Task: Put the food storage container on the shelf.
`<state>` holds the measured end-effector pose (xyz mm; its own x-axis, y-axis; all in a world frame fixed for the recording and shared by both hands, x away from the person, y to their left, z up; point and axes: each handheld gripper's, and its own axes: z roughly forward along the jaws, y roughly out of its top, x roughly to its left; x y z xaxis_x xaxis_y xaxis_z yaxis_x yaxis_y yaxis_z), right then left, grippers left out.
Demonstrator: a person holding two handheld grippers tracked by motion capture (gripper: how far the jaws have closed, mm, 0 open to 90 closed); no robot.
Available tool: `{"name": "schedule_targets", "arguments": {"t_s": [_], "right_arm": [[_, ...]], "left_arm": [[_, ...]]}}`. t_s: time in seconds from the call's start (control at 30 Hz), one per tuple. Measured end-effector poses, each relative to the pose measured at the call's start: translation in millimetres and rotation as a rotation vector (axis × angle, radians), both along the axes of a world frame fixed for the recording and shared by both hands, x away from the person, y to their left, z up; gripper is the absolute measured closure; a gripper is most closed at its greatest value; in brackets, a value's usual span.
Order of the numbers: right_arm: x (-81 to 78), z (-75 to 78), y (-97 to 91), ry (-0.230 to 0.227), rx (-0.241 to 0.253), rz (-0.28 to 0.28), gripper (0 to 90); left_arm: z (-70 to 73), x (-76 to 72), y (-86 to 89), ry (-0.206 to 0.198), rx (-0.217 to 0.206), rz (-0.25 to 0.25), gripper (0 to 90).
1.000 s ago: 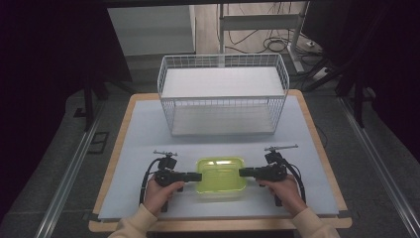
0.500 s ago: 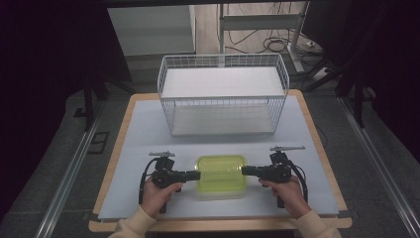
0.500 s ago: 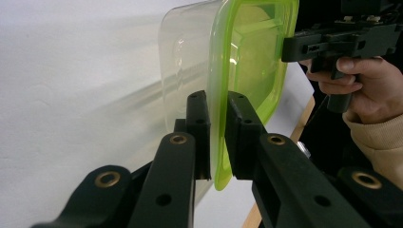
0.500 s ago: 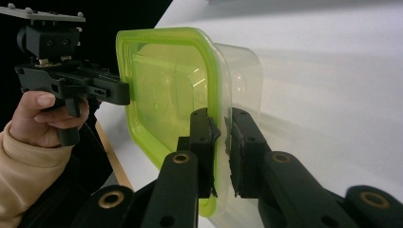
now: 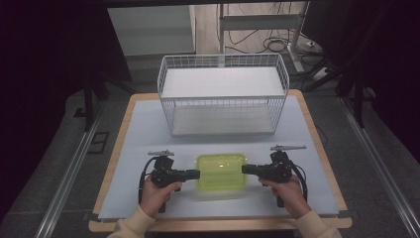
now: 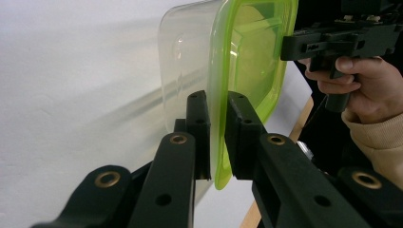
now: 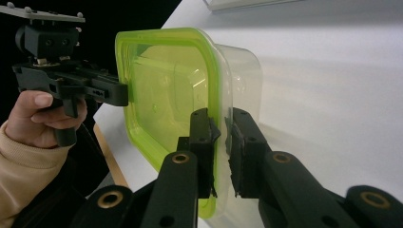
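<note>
Pale table top (image 5: 148, 134), near edge: your left gripper (image 5: 194, 174) and right gripper (image 5: 246, 169) each pinched the green-lidded container's (image 5: 221, 171) rim; since a second earlier it had risen, presumably basket-bound (image 5: 223, 74).

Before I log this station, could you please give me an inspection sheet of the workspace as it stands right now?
Surface: white mat on a wood-edged table.
Job's things: clear container with green lid, held between both grippers near the front edge; white wire basket behind it, nothing seen inside.
Clutter: nothing seen.
Grippers: left gripper shut on the lid's left rim; right gripper shut on its right rim.
Cables: one black cable loops from each gripper; more lie on the floor behind the table.
Surroundings: dark, metal rails on both sides.
</note>
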<state>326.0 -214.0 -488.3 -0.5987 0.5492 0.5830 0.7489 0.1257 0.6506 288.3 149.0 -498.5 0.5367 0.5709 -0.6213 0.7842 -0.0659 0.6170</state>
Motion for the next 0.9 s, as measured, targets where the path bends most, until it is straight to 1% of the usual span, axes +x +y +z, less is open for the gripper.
{"name": "schedule_targets", "arguments": {"t_s": [0.17, 0.23, 0.3, 0.33, 0.4, 0.63, 0.67, 0.77, 0.9], "right_arm": [[-0.5, 2.9, 0.8, -0.014, 0.0, 0.003, 80.9], [-0.7, 4.1, 1.1, -0.016, -0.001, 0.003, 80.9], [-1.3, 8.2, 2.0, -0.034, -0.001, 0.003, 80.8], [-1.3, 8.2, 2.0, -0.034, -0.001, 0.003, 80.8], [-1.3, 11.9, 2.6, -0.043, 0.001, 0.0, 80.8], [0.5, 24.4, 6.4, -0.085, -0.003, 0.004, 80.8], [0.5, 24.4, 6.4, -0.085, -0.003, 0.004, 80.8], [1.2, 30.9, 8.0, -0.099, -0.006, 0.007, 80.8], [1.6, 36.0, 8.8, -0.111, -0.005, 0.007, 80.8]], "left_arm": [[1.0, 0.2, 1.2, 0.001, -0.003, -0.003, 81.0], [2.8, 0.1, 1.8, -0.005, -0.005, -0.002, 81.0], [5.5, 0.2, 2.2, -0.013, -0.005, -0.002, 81.0], [6.7, 0.3, 2.4, -0.013, -0.003, -0.003, 81.0], [9.4, 0.9, 2.7, -0.02, -0.011, 0.003, 81.0], [20.8, 2.4, 6.2, -0.041, -0.011, 0.008, 81.0], [20.8, 2.4, 6.2, -0.041, -0.011, 0.008, 81.0], [24.7, 3.1, 7.6, -0.043, -0.011, 0.006, 81.0], [30.9, 3.9, 8.5, -0.06, -0.01, 0.005, 81.0]]}}
